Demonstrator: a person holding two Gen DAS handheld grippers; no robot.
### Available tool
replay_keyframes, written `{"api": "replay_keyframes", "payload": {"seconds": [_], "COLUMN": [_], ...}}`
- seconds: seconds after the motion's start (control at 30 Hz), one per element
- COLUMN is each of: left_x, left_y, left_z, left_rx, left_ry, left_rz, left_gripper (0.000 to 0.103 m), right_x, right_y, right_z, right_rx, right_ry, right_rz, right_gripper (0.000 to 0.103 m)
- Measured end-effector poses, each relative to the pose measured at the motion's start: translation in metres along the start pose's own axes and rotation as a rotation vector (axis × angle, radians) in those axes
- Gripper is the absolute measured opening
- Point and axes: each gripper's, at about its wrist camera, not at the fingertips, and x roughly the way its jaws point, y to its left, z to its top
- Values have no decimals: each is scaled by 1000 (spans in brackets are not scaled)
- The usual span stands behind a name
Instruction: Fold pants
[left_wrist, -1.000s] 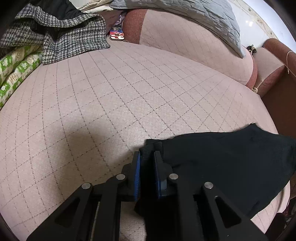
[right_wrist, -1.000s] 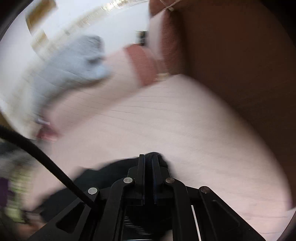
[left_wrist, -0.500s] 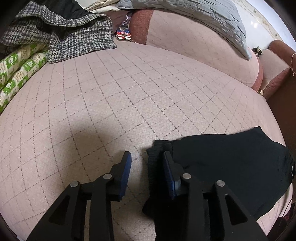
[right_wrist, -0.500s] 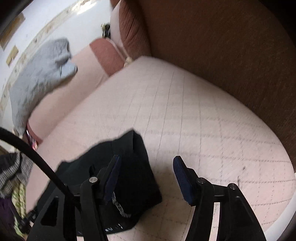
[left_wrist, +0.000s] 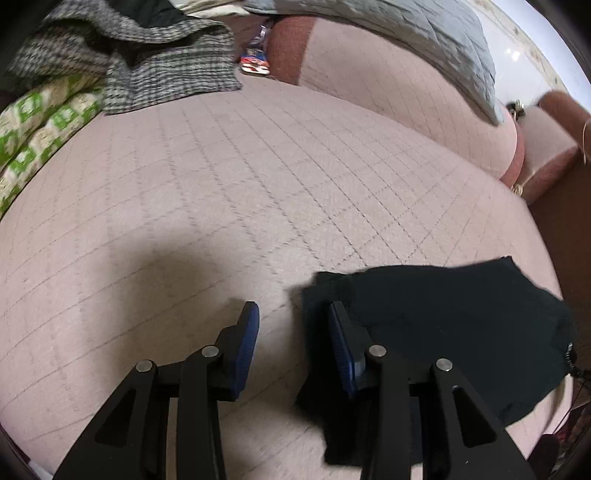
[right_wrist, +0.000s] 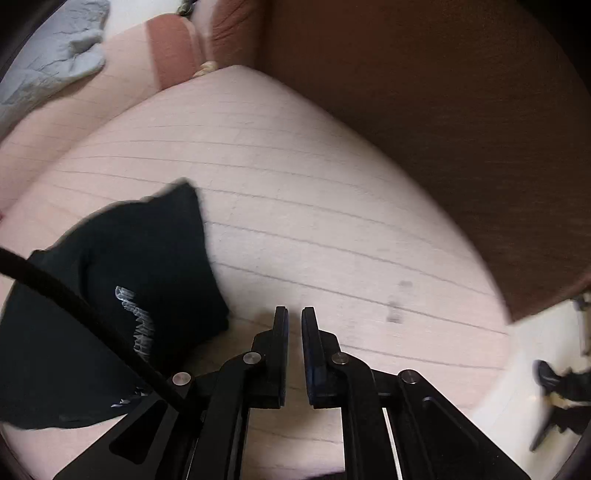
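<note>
The black pants (left_wrist: 454, 325) lie folded in a compact pile on the pink quilted sofa seat (left_wrist: 258, 177). In the right wrist view the pants (right_wrist: 110, 295) show a white printed logo. My left gripper (left_wrist: 293, 314) is open and empty, its right finger at the pile's left edge. My right gripper (right_wrist: 294, 314) is nearly shut with a narrow gap, holds nothing, and is just right of the pile above the seat (right_wrist: 332, 203).
A checked garment (left_wrist: 155, 62) and a green-patterned cloth (left_wrist: 40, 125) lie at the far left of the seat. A grey quilted blanket (left_wrist: 406, 33) drapes over the backrest. A brown armrest (right_wrist: 443, 129) rises at the right. A black cable (right_wrist: 74, 306) crosses the right wrist view.
Both grippers let go of the pants. The left one opened wider and drew back slightly. The right one moved right off the pile and closed to a narrow gap.
</note>
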Motion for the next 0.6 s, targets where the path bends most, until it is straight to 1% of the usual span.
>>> {"api": "replay_keyframes", "payload": {"seconds": [0.03,0.1,0.13,0.17,0.2,0.23,0.27,0.33,0.37,0.47,0.5,0.57,0.6], "left_x": [-5,-18,-20,-22,-21,-19,-15,-14,-16,-32,-38,-42,-42], "left_y": [4,17,21,29,34,39,44,45,47,57,63,73,77], "left_z": [1,6,7,9,10,9,5,-1,-5,-10,-10,-10,-11], "left_rx": [-8,-31,-45,-81,-105,-140,-174,-193,-203,-248,-263,-280,-289], "left_ry": [-11,-52,-61,-64,-57,-36,-2,28,27,-17,-33,-45,-40], "left_rz": [-5,11,23,31,24,4,-29,-50,-42,-26,-13,10,8], "left_gripper": [38,39,41,41,41,41,41,41,41,41,42,44,44], "right_x": [-17,-47,-61,-72,-78,-81,-82,-80,-80,-89,-95,-106,-110], "right_y": [4,19,30,44,56,76,90,133,160,234,259,311,333], "right_z": [0,-1,0,-1,-2,-5,-8,-18,-26,-52,-62,-80,-88], "right_rx": [-8,-54,-83,-111,-131,-162,-187,-261,-310,-456,-505,-595,-628], "right_ry": [-61,-161,-205,-234,-235,-217,-196,-143,-107,-24,0,54,80], "right_rz": [-6,-12,19,83,153,246,303,418,480,642,687,776,810], "right_gripper": [9,22,35,44,45,45,45,45,45,46,48,59,60]}}
